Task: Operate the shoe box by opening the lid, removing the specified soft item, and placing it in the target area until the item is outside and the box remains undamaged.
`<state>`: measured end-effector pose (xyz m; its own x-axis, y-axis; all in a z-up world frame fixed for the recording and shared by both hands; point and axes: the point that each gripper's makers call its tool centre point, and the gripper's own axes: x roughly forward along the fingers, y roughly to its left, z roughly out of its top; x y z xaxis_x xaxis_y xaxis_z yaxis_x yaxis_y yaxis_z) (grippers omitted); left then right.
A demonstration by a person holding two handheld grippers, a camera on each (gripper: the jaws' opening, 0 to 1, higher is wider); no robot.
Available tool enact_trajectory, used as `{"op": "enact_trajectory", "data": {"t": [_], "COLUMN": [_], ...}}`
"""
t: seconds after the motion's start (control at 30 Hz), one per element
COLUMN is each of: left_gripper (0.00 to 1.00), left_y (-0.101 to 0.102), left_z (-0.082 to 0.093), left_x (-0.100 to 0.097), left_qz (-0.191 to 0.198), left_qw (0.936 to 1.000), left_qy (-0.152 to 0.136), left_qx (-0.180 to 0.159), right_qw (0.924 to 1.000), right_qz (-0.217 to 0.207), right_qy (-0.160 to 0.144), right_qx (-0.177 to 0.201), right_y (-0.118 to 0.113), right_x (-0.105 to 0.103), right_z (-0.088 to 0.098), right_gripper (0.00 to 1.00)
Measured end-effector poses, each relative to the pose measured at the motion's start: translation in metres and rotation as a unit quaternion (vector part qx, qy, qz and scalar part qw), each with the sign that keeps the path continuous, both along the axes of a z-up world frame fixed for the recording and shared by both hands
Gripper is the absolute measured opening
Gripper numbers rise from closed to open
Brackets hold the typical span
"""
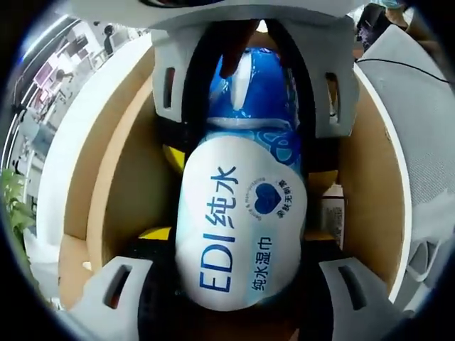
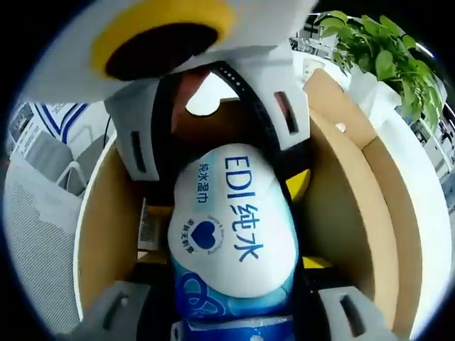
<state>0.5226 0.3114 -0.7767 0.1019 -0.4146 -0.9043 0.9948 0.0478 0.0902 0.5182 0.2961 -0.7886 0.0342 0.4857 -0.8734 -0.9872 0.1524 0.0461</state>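
A soft pack of wet wipes (image 1: 238, 220), white with blue "EDI" print and a blue end, lies lengthwise over the open shoe box (image 1: 117, 177). The box has brown cardboard walls and a white outside. My left gripper (image 1: 237, 273) is shut on the pack's white end. My right gripper (image 1: 252, 117) comes in from the top of the left gripper view and holds the blue end. In the right gripper view the pack (image 2: 231, 220) runs from my right gripper (image 2: 234, 309) to the left gripper (image 2: 217, 153), inside the box walls (image 2: 348, 213).
Something yellow (image 1: 173, 160) lies in the box under the pack, mostly hidden. A printed label (image 1: 333, 217) sits on the box's inner side. A green plant (image 2: 384, 57) stands beyond the box. A grey mesh chair (image 1: 426, 128) is close by.
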Motion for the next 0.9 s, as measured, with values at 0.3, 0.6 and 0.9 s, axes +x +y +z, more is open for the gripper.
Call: {"op": "enact_trajectory", "data": {"t": [0.3,0.6,0.9], "left_gripper": [0.66,0.66,0.66], "left_y": [-0.003,-0.004,-0.005], "left_z": [0.002,0.003,0.000], "left_x": [0.000,-0.001,0.000], "left_qz": [-0.006,-0.018,-0.014], "left_qw": [0.9999,0.9996,0.9996], "left_qy": [0.007,0.011,-0.001], "left_qx": [-0.009,-0.018,-0.023], "right_qw": [0.9991,0.9978,0.9981], "right_qz": [0.028,0.042,0.038], "right_qy": [-0.025,-0.027,-0.031], "right_qx": [-0.022,-0.043,-0.038], "right_y": [-0.004,-0.006,-0.002], "right_x": [-0.002,-0.006,-0.003], "right_z": [0.003,0.000,-0.006], "right_gripper": [0.64,0.66,0.66]}}
